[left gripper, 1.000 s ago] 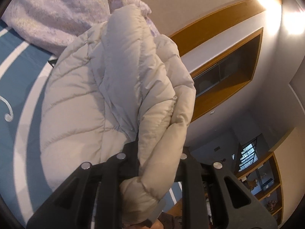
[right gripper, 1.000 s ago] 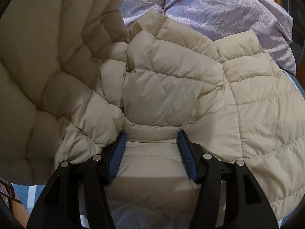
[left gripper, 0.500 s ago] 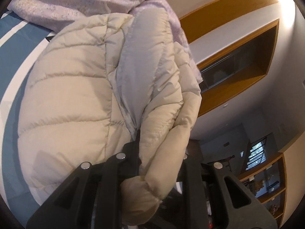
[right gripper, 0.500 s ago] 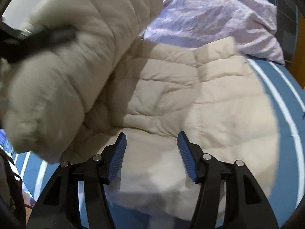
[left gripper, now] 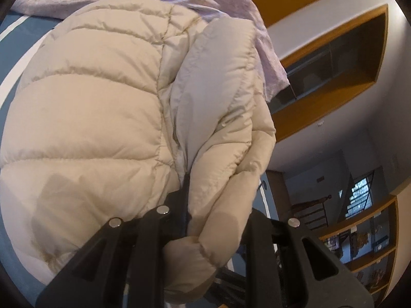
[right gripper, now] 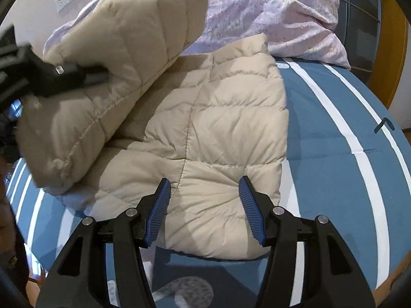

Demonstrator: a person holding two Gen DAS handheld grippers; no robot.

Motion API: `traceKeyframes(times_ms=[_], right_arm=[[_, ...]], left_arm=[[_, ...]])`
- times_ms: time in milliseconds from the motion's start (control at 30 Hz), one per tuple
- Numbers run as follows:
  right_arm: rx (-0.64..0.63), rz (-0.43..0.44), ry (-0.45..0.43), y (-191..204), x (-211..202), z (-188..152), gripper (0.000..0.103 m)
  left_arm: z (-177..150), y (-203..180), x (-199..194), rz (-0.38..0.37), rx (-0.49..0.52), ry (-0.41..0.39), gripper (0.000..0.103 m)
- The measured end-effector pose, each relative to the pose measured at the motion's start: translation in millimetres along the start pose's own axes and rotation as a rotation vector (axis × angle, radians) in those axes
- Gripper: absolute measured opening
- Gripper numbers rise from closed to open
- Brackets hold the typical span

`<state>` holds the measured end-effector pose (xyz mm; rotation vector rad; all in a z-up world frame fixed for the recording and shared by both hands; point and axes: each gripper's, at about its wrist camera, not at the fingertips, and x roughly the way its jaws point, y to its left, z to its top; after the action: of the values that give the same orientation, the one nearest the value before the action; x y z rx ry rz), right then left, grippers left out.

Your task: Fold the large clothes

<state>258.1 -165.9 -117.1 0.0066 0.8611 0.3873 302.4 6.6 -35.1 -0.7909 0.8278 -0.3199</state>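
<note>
A beige puffer jacket (right gripper: 218,128) lies spread over the middle of a bed with a blue-and-white striped cover (right gripper: 346,154), its top edge against a rumpled lilac duvet (right gripper: 269,12) at the upper part of the frame. The left hand-held gripper (right gripper: 102,73), at the left edge of the right wrist view, is clenched on a folded sleeve or flap of the jacket and holds it raised above the rest of the garment. In the left wrist view that padded fold (left gripper: 226,133) bulges out between the black fingers and hides the fingertips. The right hand-held gripper (right gripper: 204,210) hangs released above the jacket's near edge at lower centre, blue pads (right gripper: 159,210) apart, nothing between them.
</note>
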Motion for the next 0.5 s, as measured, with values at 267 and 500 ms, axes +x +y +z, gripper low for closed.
traceKeyframes(times_ms=[267,500], right_arm=[[0.064,0.039,-0.006,-11.8,0.9,-0.8,0.057],[0.096,0.061,-0.008,-18.1,2.9,-0.2,0.057]], left_arm=[[-8.9,-14.8,19.4,-0.002,0.035,0.071,0.022],[-9.8,-23.8,2.3,-0.023,0.033,0.093,0.054]])
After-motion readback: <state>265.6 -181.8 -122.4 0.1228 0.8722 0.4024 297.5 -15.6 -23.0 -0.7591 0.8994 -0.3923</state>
